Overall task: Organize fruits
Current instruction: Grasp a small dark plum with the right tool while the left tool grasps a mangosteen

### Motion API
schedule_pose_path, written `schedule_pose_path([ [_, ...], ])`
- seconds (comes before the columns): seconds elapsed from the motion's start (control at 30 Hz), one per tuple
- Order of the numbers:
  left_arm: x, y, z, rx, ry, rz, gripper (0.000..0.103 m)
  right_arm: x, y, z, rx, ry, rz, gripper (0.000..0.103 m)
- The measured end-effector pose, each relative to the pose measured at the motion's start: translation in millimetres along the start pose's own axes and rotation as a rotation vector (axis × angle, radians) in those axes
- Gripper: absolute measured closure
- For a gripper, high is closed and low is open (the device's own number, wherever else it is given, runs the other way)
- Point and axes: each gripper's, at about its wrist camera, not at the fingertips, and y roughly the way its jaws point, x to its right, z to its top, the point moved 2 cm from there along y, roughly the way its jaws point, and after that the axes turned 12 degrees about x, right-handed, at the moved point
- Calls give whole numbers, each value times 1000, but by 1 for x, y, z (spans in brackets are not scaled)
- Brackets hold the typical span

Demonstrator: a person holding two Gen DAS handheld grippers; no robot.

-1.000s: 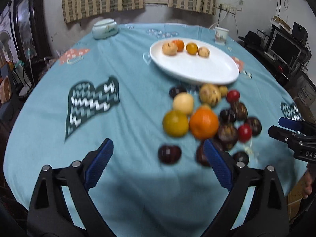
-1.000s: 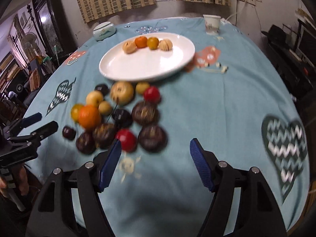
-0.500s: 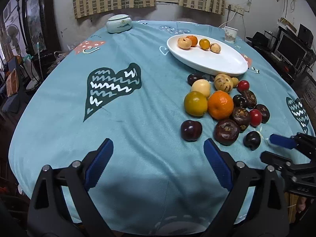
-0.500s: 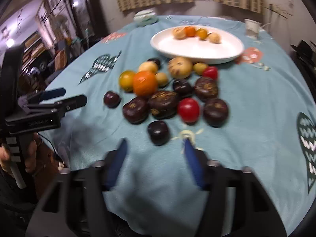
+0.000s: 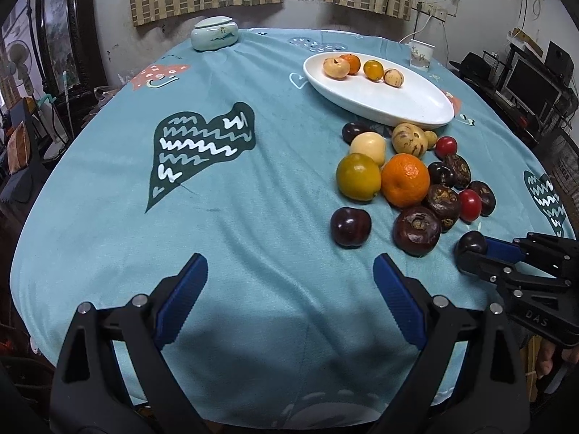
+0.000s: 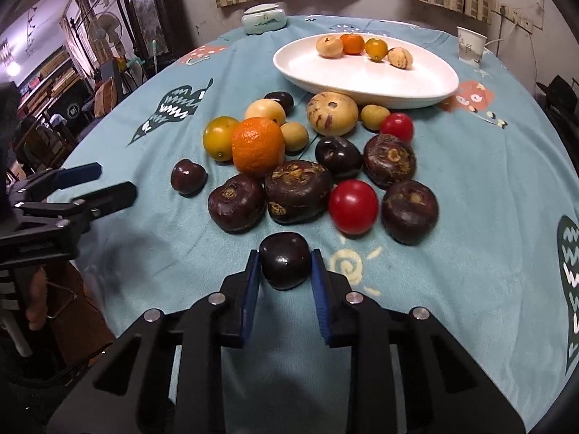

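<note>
A pile of loose fruit lies on the teal tablecloth before a white oval plate (image 6: 398, 83) that carries several small fruits at its far rim. The pile holds an orange (image 6: 257, 146), a yellow-green citrus (image 5: 358, 177), red tomatoes (image 6: 353, 206) and dark brown water chestnuts (image 6: 296, 190). My right gripper (image 6: 285, 255) is shut on a small dark plum (image 6: 285, 266) at the near edge of the pile, low over the cloth. The same plum (image 5: 470, 243) shows in the left wrist view. My left gripper (image 5: 289, 264) stands open over bare cloth, left of another dark plum (image 5: 350, 226).
A pale ceramic lidded jar (image 5: 214, 33) and a paper cup (image 5: 421, 53) stand at the far side of the round table. The cloth to the left of the pile is bare. Shelves, a fan and monitors surround the table. A hand (image 6: 36, 300) holds the left gripper's handle.
My right gripper came down and forward to the nearest dark plum and closed its jaws on it. The left gripper stayed open and drifted a little over the cloth.
</note>
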Motion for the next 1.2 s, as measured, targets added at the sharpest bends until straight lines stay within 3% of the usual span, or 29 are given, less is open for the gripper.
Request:
schedule_pose_path([
  [0.13, 18, 0, -1, -17, 22, -62, 9, 9, -17, 1, 26, 22, -35, 75],
  [0.23, 41, -6, -3, -10, 24, -194, 9, 22, -28, 0, 42, 55, -61, 75],
  [0.3, 55, -6, -2, 6, 50, -227, 9, 29, -33, -3, 48, 80, -63, 74],
  [0.57, 88, 26, -2, -32, 121, -237, 11, 51, -48, -16, 52, 137, -82, 74],
  [0.7, 93, 46, -5, -79, 129, -224, 54, 58, -54, -19, 64, 162, -85, 75],
  [0.8, 97, 48, -4, -60, 146, -215, 54, 62, -58, -19, 71, 178, -86, 75],
  [0.9, 100, 49, -5, -43, 159, -214, 48, 63, -57, -19, 67, 190, -76, 75],
  [1.0, 102, 45, -7, -20, 178, -185, 61, 60, -56, -20, 65, 192, -62, 75],
  [1.2, 91, 30, -3, 9, 130, -204, 61, 57, -59, -16, 85, 184, -65, 75],
])
